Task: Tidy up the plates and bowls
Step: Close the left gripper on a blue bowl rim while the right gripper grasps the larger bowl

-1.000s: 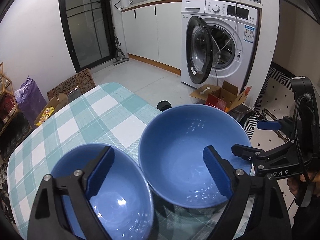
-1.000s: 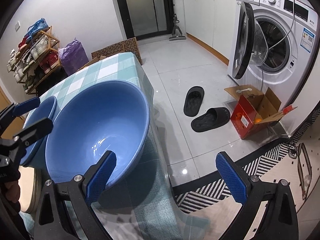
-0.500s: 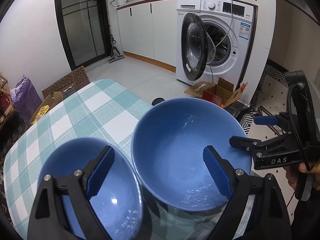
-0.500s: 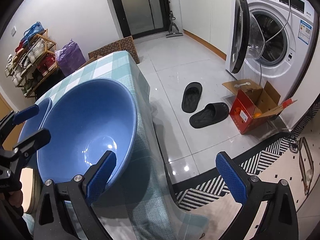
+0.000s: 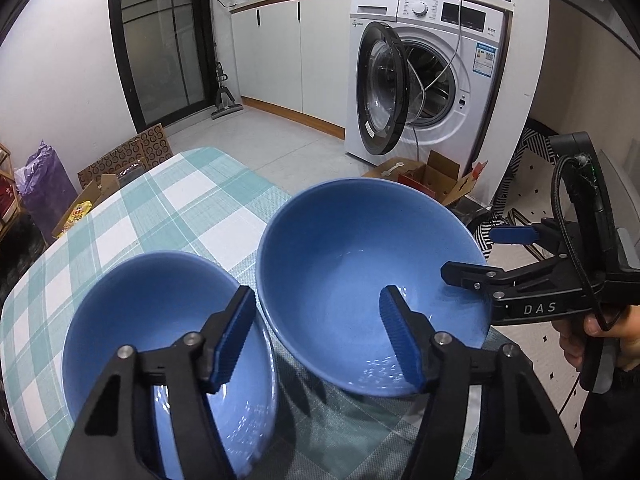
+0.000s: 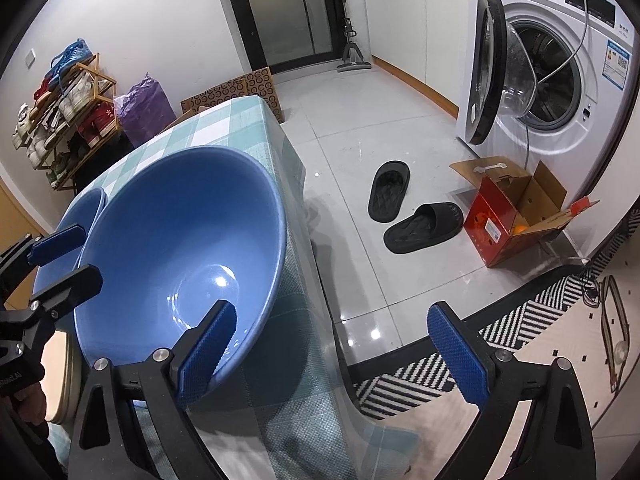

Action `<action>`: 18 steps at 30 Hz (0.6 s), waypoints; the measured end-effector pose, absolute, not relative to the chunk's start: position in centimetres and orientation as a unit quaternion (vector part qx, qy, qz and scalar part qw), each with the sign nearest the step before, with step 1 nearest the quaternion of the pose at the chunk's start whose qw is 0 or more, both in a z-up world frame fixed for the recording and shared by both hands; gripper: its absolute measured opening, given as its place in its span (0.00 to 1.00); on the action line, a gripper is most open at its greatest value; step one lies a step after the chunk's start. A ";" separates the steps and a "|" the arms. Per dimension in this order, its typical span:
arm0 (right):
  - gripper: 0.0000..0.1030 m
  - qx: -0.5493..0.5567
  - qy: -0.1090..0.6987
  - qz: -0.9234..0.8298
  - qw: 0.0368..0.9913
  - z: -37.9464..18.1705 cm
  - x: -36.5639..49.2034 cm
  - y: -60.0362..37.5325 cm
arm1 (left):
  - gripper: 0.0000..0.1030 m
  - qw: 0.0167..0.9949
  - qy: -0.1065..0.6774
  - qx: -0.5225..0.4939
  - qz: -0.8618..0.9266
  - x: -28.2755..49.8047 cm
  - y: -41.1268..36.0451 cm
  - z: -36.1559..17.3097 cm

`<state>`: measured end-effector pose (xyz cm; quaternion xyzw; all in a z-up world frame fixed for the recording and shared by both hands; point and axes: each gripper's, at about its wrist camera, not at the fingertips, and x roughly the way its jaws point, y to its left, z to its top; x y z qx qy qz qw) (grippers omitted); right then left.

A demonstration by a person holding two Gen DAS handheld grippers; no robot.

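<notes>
Closing over the gap between the two bowls, the left gripper [image 5: 316,332] is narrowing its jaws with its left finger above the small bowl [image 5: 160,320] and its right finger inside the big bowl [image 5: 360,264]; both near rims are sitting between the pads, and neither pad is pressing on anything yet. Both bowls are resting on the checked table [image 5: 168,208], side by side, rims close or touching, I cannot tell which. The big bowl is sitting right at the table's edge, above the tiled floor [image 6: 360,128]. The right gripper [image 6: 332,344] is standing wide, jaws easing in slightly, its left finger inside the big bowl's near rim and its right finger hanging out over the floor, gripping nothing.

Likely risks: the left pads may be catching both rims at once, pinching neither cleanly; a glazed rim could be slipping out of a partial pinch; any sideways nudge could be pushing the big bowl off the edge toward the slippers [image 6: 408,208]
</notes>
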<state>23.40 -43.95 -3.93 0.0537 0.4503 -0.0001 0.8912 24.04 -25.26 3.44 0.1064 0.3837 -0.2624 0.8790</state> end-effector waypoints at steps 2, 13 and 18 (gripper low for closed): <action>0.90 0.054 0.452 0.004 0.890 -4.0 23.5 -43.8 | 0.62 0.878 0.385 0.106 -0.263 24.1 -25.3 3.4; 0.48 0.063 0.450 0.036 0.890 -4.1 23.4 -43.1 | 0.62 0.875 0.389 0.107 -0.266 24.4 -25.9 3.1; 0.34 0.051 0.442 0.062 0.893 -3.4 23.1 -41.7 | 0.62 0.879 0.387 0.105 -0.257 24.2 -25.3 3.4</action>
